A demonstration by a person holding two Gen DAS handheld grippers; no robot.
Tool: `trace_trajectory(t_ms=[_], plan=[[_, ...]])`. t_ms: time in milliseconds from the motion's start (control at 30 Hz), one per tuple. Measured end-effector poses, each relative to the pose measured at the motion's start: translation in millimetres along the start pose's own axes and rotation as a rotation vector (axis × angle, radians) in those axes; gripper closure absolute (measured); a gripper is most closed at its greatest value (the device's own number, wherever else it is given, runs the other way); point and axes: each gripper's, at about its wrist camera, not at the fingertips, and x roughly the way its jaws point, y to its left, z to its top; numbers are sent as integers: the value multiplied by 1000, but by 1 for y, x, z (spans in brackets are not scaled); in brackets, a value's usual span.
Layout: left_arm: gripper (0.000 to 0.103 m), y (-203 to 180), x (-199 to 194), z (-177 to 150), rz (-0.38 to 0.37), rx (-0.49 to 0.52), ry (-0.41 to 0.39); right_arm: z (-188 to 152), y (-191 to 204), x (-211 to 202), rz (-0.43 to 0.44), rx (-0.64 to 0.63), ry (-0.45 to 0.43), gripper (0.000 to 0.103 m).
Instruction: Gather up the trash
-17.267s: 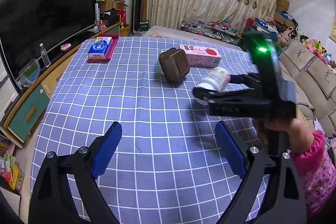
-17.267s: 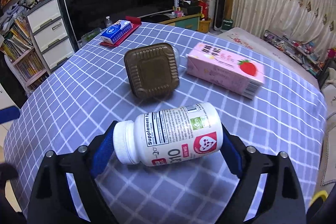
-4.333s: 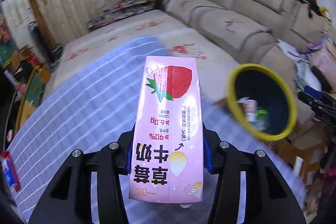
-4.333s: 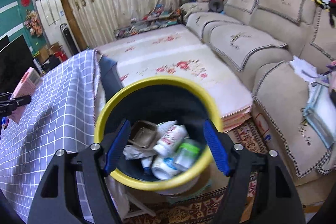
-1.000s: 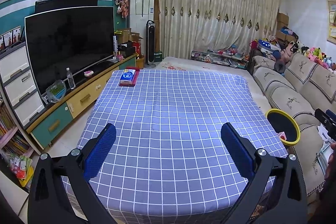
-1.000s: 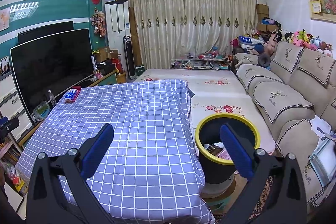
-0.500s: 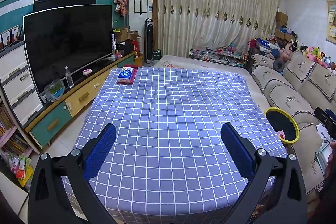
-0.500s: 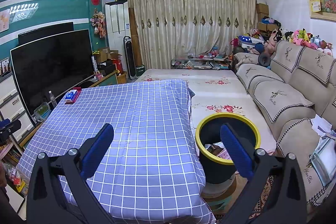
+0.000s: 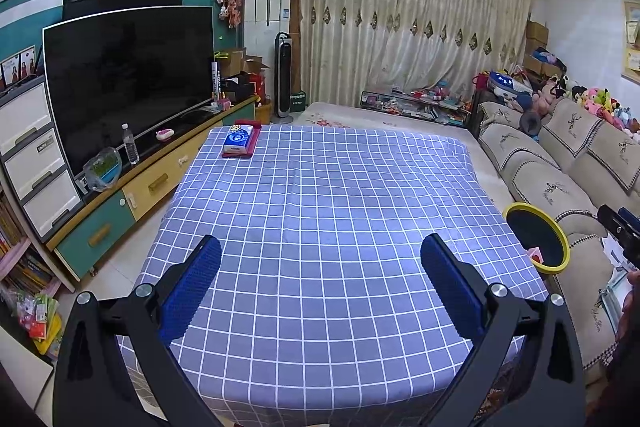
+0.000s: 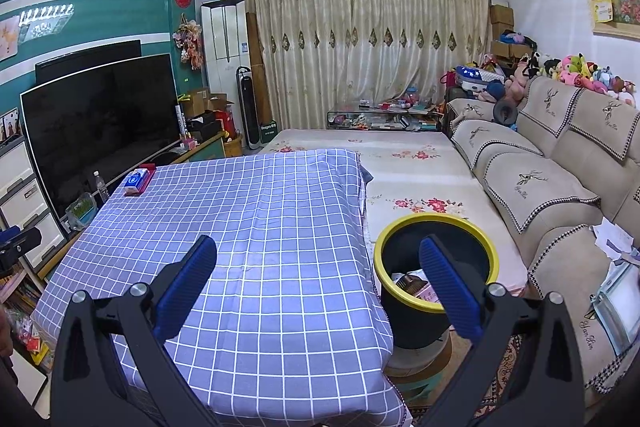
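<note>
The black bin with a yellow rim [image 10: 436,263] stands on the floor at the right of the table [image 10: 260,227], with the pink carton and other trash lying inside it. In the left wrist view the same bin [image 9: 536,241] sits past the table's right edge. My left gripper [image 9: 320,275] hangs open and empty above the near part of the checked tablecloth [image 9: 328,211]. My right gripper [image 10: 318,275] is open and empty too, held high over the table's near right corner, its right finger in front of the bin. The tabletop carries no trash.
A tissue pack on a red tray [image 9: 241,141] rests at the table's far left corner. A TV [image 9: 128,75] on a low cabinet runs along the left. A sofa [image 10: 560,171] lines the right wall, with a floral mat [image 10: 416,183] on the floor between.
Both grippers have stayed open and empty. The left view has drifted slightly back and up over the last second; the right view is almost unchanged.
</note>
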Motion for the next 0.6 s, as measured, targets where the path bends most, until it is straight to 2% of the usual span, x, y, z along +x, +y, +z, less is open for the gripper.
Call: trace_trajectory(t_ms=[600], plan=[[5, 0, 2, -2, -2, -1, 11, -1, -2, 2, 1, 2, 4, 6]])
